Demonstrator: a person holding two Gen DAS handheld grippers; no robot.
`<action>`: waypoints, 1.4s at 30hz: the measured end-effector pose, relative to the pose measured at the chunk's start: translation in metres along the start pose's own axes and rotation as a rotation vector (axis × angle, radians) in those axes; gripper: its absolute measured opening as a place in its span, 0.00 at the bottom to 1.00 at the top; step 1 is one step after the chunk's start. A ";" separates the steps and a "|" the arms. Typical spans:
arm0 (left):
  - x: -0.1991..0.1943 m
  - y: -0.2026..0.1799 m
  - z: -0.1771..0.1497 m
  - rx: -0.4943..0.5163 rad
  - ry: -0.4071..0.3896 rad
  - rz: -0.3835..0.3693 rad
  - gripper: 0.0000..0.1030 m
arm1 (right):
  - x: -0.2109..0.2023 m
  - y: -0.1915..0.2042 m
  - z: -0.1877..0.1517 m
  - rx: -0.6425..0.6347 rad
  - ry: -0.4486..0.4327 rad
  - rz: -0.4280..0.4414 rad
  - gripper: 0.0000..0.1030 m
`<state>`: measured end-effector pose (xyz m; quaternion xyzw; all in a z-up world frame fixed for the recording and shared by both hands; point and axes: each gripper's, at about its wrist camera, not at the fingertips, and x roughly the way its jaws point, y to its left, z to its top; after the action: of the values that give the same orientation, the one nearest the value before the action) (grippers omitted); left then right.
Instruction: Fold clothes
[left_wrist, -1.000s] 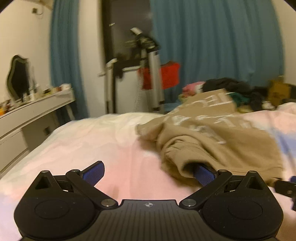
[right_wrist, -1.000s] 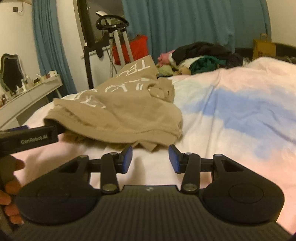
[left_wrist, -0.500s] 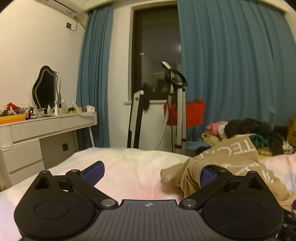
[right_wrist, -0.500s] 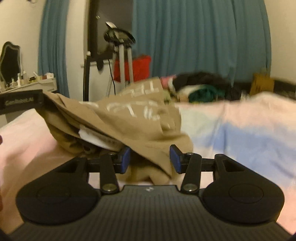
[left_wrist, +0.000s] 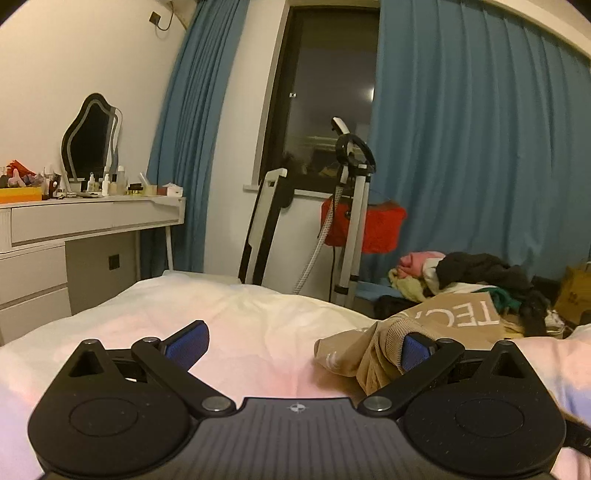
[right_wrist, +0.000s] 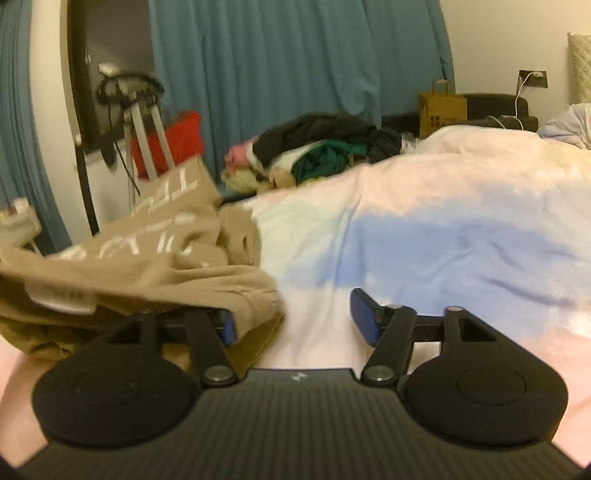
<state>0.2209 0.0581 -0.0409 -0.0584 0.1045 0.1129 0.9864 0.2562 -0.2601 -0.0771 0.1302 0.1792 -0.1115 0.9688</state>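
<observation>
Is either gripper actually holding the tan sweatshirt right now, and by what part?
Neither. The left gripper stands open, the tan sweatshirt only draped over one finger. The right gripper, jaws just opened wide, has fabric lying over one finger, unpinched.

Left wrist view: low over the bed (left_wrist: 229, 317), near, facing the window (left_wrist: 325, 96) and dresser (left_wrist: 85, 221). Right wrist view: low over the bed (right_wrist: 443, 229), near, facing the blue curtain (right_wrist: 295, 66). Shared: tan garment (left_wrist: 454, 317) (right_wrist: 155, 251), clothes pile (left_wrist: 461, 273) (right_wrist: 317, 147), red bag (left_wrist: 376, 225) (right_wrist: 184, 136).
</observation>
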 end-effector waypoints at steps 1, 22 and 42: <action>-0.004 -0.001 0.000 0.008 -0.018 -0.001 1.00 | -0.003 -0.001 0.001 0.002 -0.021 -0.016 0.72; -0.160 0.033 0.118 -0.096 -0.398 0.023 1.00 | -0.235 0.022 0.162 0.012 -0.563 0.107 0.71; -0.368 0.065 0.404 -0.136 -0.508 -0.183 1.00 | -0.497 0.010 0.334 -0.094 -0.764 0.225 0.73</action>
<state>-0.0671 0.0999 0.4261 -0.1035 -0.1597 0.0409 0.9809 -0.0873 -0.2639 0.4136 0.0535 -0.2044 -0.0368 0.9767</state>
